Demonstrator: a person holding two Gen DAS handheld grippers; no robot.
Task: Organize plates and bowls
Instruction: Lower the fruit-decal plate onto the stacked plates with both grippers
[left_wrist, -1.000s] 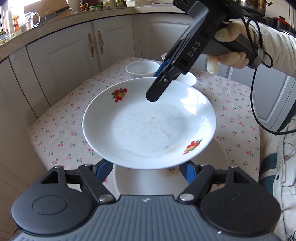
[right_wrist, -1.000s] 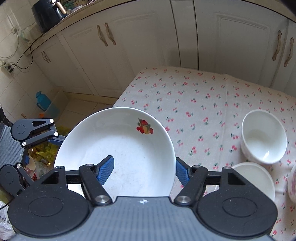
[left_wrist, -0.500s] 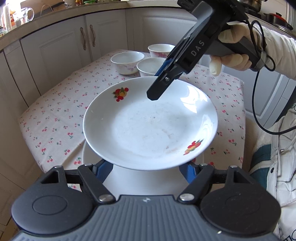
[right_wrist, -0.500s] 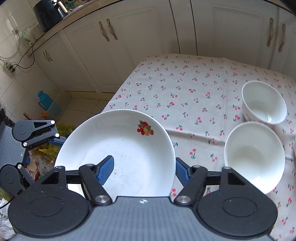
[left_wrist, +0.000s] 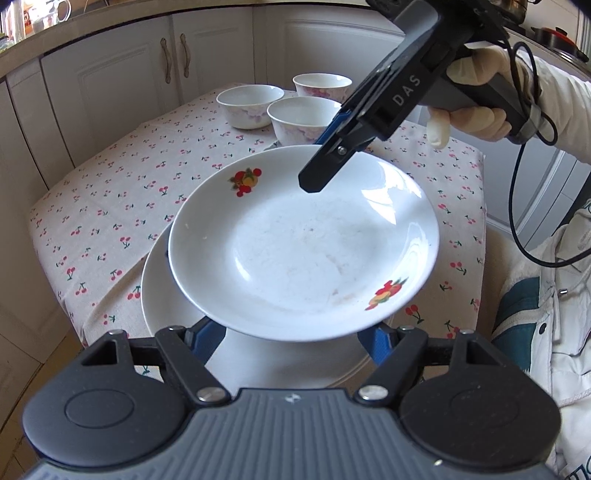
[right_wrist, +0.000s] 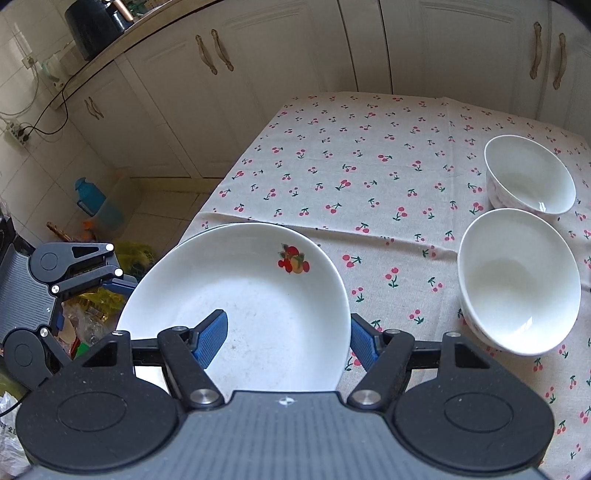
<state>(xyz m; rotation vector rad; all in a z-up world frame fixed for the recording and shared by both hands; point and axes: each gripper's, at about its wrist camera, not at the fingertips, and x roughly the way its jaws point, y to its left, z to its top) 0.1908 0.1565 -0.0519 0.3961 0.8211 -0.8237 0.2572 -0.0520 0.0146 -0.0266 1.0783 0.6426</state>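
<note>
A white deep plate with fruit prints (left_wrist: 303, 240) hangs just above a larger white plate (left_wrist: 166, 295) that lies at the near edge of the cherry-print table (left_wrist: 122, 192). My right gripper (right_wrist: 286, 334) holds the deep plate (right_wrist: 240, 302) by its rim, one blue pad inside (right_wrist: 210, 336) and one outside; it also shows in the left wrist view (left_wrist: 325, 162). My left gripper (left_wrist: 291, 338) is open under the deep plate's near rim, its blue pads wide apart and largely hidden; whether they touch it I cannot tell. It shows in the right wrist view (right_wrist: 74, 273).
Three white bowls stand at the far end of the table: one (left_wrist: 249, 105), a second (left_wrist: 304, 120) and a third (left_wrist: 321, 85). Two show in the right wrist view (right_wrist: 517, 280) (right_wrist: 530, 175). Cream cabinets (left_wrist: 122, 85) surround the table. Clutter and a blue jug (right_wrist: 90, 197) lie on the floor.
The deep plate has moved with both grippers toward the near table edge and down, and now sits low over the larger plate. The bowls appear farther off.
</note>
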